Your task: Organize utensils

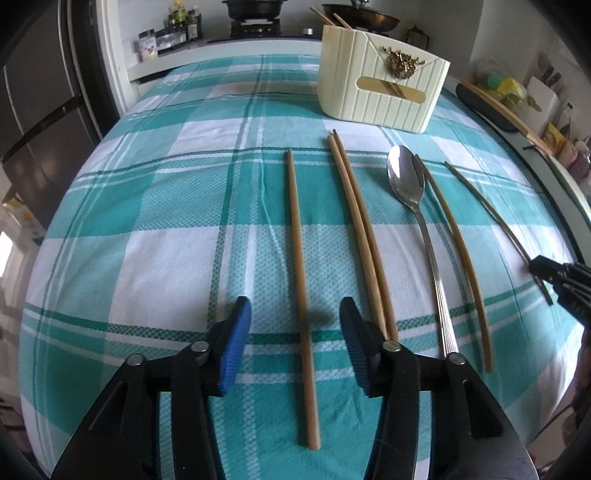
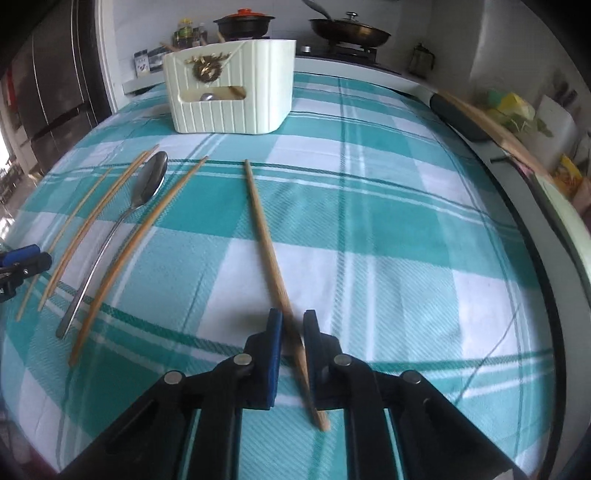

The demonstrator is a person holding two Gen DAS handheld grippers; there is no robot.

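Note:
Several wooden chopsticks and a metal spoon (image 1: 406,181) lie in a row on the teal checked tablecloth (image 1: 147,221). My left gripper (image 1: 295,314) is open, its blue pads on either side of a single chopstick (image 1: 301,277) without touching it. A chopstick pair (image 1: 360,229) lies just right of it. My right gripper (image 2: 292,325) has closed to a narrow gap around the rightmost chopstick (image 2: 266,236), which runs between the pads. A cream utensil holder (image 1: 380,85) stands at the back with chopsticks inside; it also shows in the right wrist view (image 2: 229,88).
Beyond the table is a stove with a black pot (image 2: 243,22) and a pan (image 2: 349,31), and jars (image 1: 181,22) at the left. A cutting board (image 2: 487,118) and clutter line the right counter. A fridge (image 1: 40,110) stands left.

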